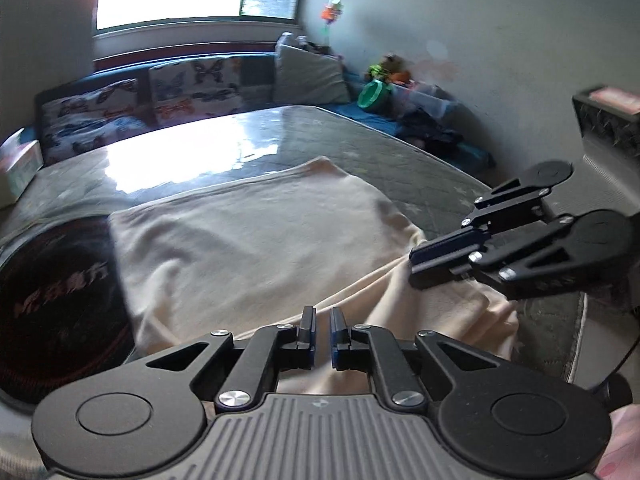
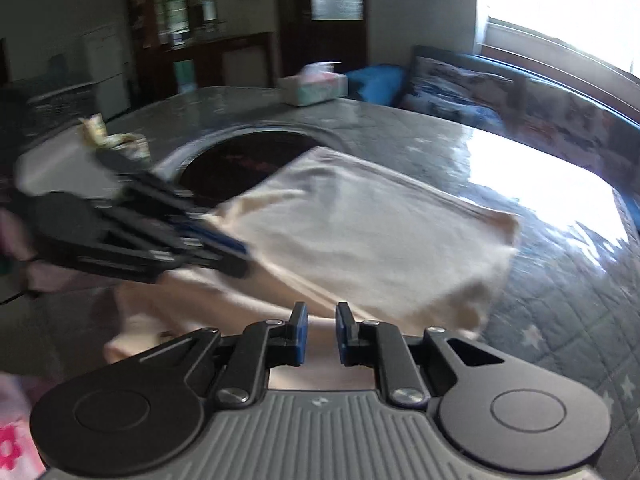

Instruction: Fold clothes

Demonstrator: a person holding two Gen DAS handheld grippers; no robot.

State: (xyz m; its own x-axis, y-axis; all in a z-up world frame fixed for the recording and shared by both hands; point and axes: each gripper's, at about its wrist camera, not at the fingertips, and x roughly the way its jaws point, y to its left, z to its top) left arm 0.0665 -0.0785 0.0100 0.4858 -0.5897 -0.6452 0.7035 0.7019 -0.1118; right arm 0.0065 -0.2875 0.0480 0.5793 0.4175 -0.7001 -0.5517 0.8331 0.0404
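A cream cloth (image 1: pixel 256 236) lies partly folded on the quilted desk (image 1: pixel 400 152). The left tool (image 1: pixel 322 316) and right tool (image 2: pixel 321 312) hang over its near edge, jaws nearly pressed together, pinching nothing

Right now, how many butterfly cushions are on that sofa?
2. One butterfly cushion sits at the left of the sofa, the other beside it, nearer the plain grey cushion. More may be hidden.
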